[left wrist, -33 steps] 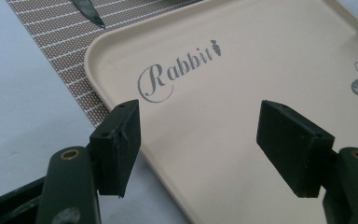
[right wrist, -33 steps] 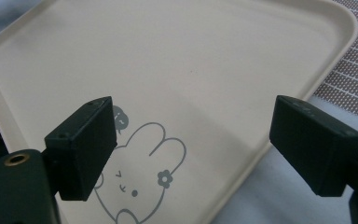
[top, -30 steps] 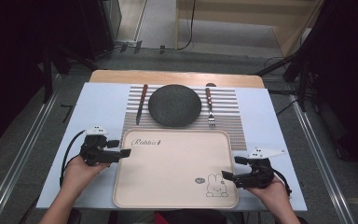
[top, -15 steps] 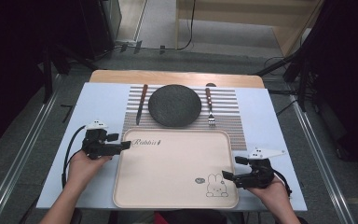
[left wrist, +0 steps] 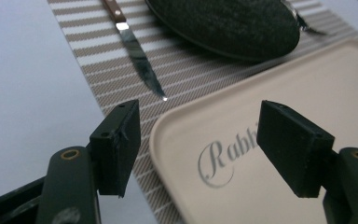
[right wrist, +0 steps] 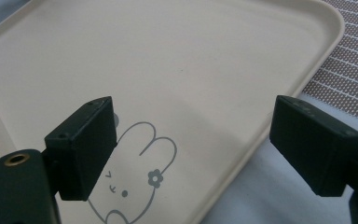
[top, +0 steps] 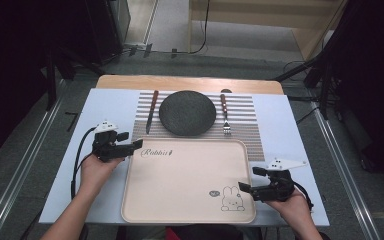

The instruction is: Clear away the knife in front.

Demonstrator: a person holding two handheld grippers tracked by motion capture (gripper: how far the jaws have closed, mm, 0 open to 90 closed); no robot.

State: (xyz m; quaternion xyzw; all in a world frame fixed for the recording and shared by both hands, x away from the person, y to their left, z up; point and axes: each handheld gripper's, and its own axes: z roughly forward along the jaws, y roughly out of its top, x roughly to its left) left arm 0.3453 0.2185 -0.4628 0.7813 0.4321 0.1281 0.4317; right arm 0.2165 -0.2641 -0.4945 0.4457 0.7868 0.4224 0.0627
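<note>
From above I see my left tongs (top: 136,144) at the far left corner of the beige tray (top: 190,175) and my right tongs (top: 244,189) at its near right corner, both spread apart and empty. The left gripper view adds the knife (left wrist: 137,58) tip and dark plate (left wrist: 223,21) on the striped placemat (left wrist: 191,65); the right gripper view shows the rabbit drawing (right wrist: 135,182).

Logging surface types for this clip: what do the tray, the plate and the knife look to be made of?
Tray: likely plastic, matte cream, with a smooth moulded rim and printed rabbit and lettering.
Plate: probably stoneware or ceramic, dark and speckled with a dull finish; it cannot be settled by look alone.
Knife: a polished metal blade that mirrors light, with a reddish-brown handle that looks like wood.
</note>
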